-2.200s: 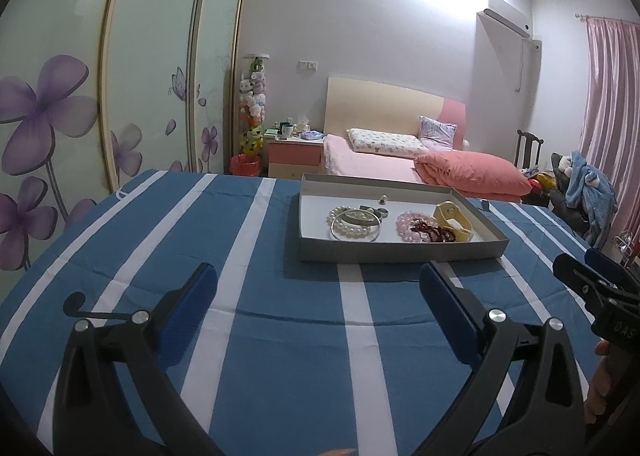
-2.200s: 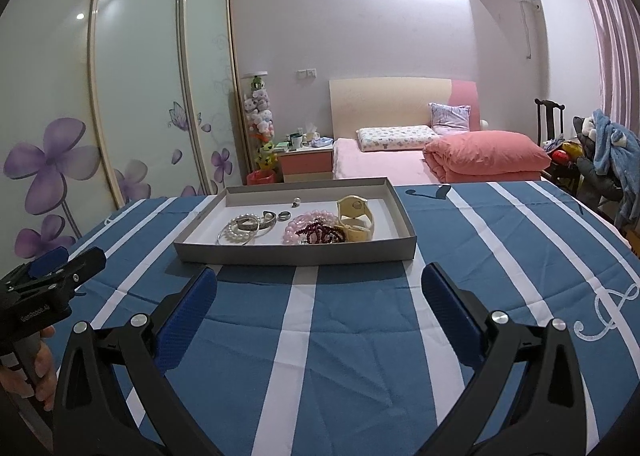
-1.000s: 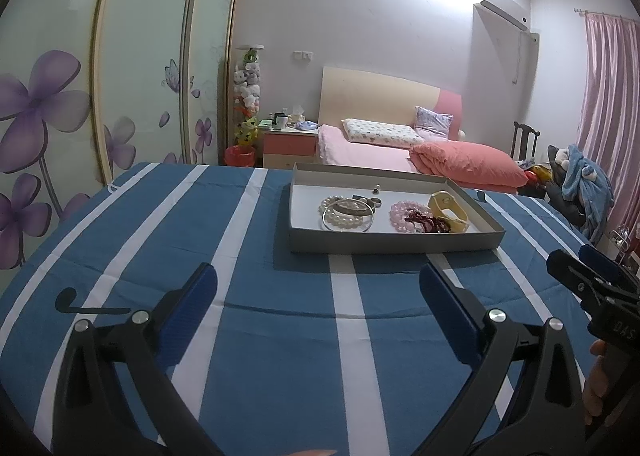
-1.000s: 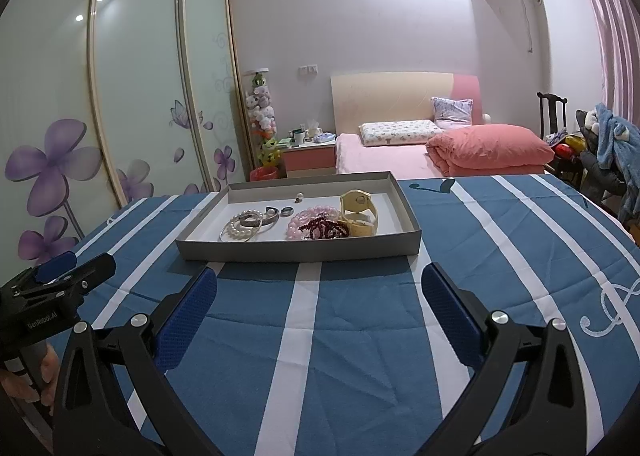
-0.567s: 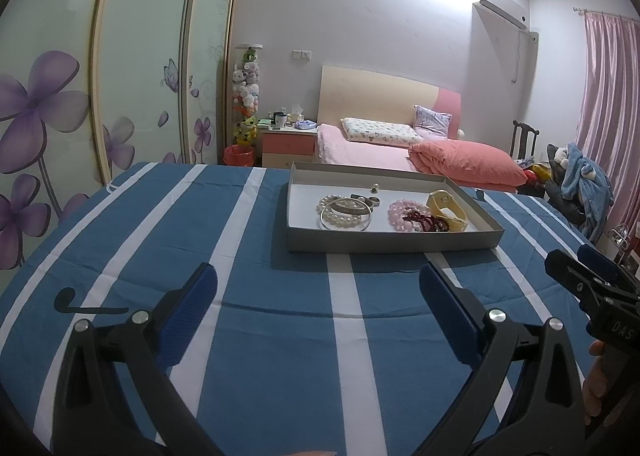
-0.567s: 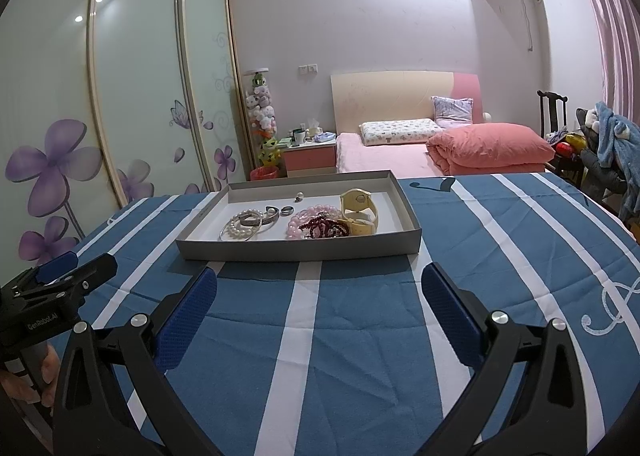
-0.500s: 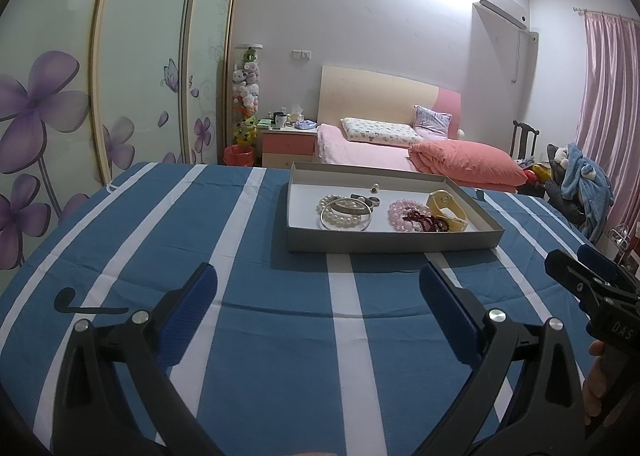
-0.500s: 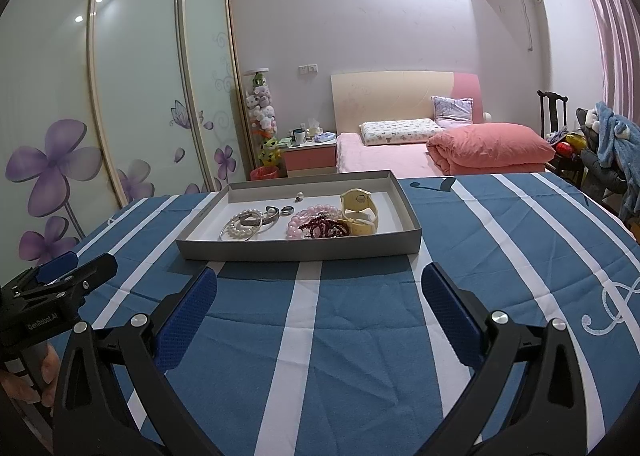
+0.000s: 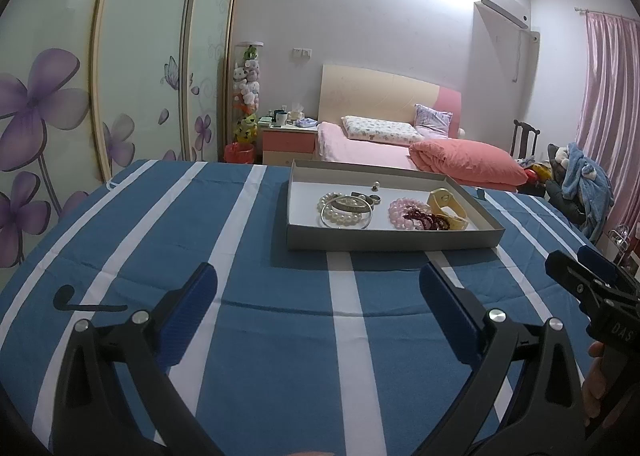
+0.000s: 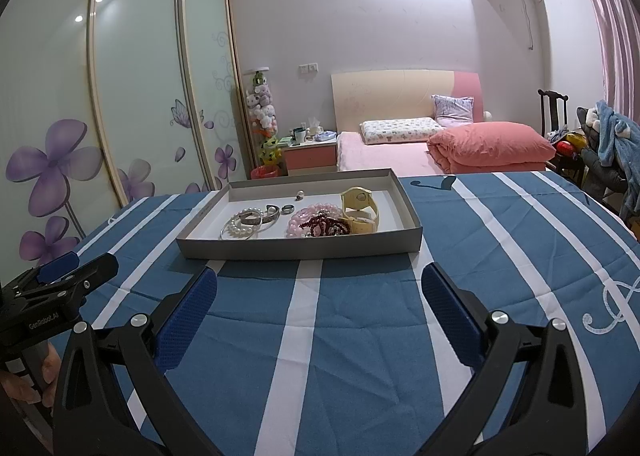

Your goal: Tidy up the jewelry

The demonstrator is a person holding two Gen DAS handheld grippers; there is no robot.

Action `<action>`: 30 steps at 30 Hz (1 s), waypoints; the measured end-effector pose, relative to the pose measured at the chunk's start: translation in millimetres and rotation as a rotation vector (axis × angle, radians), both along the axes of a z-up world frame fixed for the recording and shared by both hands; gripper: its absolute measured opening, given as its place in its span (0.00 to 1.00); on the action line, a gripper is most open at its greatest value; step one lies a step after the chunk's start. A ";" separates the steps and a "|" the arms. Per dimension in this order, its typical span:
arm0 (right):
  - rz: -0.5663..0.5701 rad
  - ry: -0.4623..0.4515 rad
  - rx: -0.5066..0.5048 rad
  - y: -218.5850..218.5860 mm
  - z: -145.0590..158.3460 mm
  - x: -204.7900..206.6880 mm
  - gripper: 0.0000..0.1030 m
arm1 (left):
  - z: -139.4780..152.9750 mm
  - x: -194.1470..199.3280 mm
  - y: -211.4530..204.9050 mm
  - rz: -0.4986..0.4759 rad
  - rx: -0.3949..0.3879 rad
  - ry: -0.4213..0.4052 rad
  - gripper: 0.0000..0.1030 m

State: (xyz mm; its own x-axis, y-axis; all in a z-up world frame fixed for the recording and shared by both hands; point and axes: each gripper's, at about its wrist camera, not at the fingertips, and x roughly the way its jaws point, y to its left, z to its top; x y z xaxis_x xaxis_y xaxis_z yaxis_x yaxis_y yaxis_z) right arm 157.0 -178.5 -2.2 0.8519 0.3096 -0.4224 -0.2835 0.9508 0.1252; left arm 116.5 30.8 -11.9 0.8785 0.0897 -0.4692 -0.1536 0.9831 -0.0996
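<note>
Left wrist view: the left tongs (image 9: 318,296) hover level and spread wide, empty, above the blue-and-white striped counter (image 9: 256,336), short of the shallow grey cardboard tray (image 9: 394,237) near the far edge.

Right wrist view: the right tongs (image 10: 319,298) gape wide, empty; in the tray a pearl bracelet (image 10: 240,230), pink bead bracelet (image 10: 310,216) and yellow watch (image 10: 360,210) overlap, small rings indistinct.

A blue tablecloth with white stripes (image 9: 248,296) covers the table. Behind it a bed (image 10: 384,158) carries a folded coral quilt (image 10: 490,148) and a patterned pillow (image 10: 396,130). A pink nightstand (image 9: 289,142) adjoins floral sliding wardrobe doors (image 9: 140,68), pink curtains (image 9: 608,92) opposite.
</note>
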 end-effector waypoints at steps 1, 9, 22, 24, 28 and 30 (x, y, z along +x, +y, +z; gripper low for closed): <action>0.000 0.000 0.000 -0.1 0.1 0.1 0.98 | 0.1 0.1 0.4 -0.001 0.001 0.000 0.96; 0.000 0.000 0.001 -0.1 0.4 0.1 0.98 | -2.6 -0.1 -2.2 -0.007 0.002 0.000 0.96; -0.001 -0.002 0.001 3.5 -0.7 -1.7 0.98 | -1.2 -1.0 -1.7 -0.008 0.003 -0.001 0.96; 0.000 -0.001 0.002 2.7 -0.4 -1.6 0.98 | 0.0 -1.0 -1.9 -0.010 0.003 -0.001 0.96; 0.001 -0.001 0.002 2.6 0.0 -1.3 0.98 | 2.2 -2.4 -1.7 -0.014 0.003 -0.002 0.96; 0.000 -0.001 0.001 3.1 -0.1 -1.5 0.98 | 3.0 -2.5 -1.7 -0.016 0.003 -0.002 0.96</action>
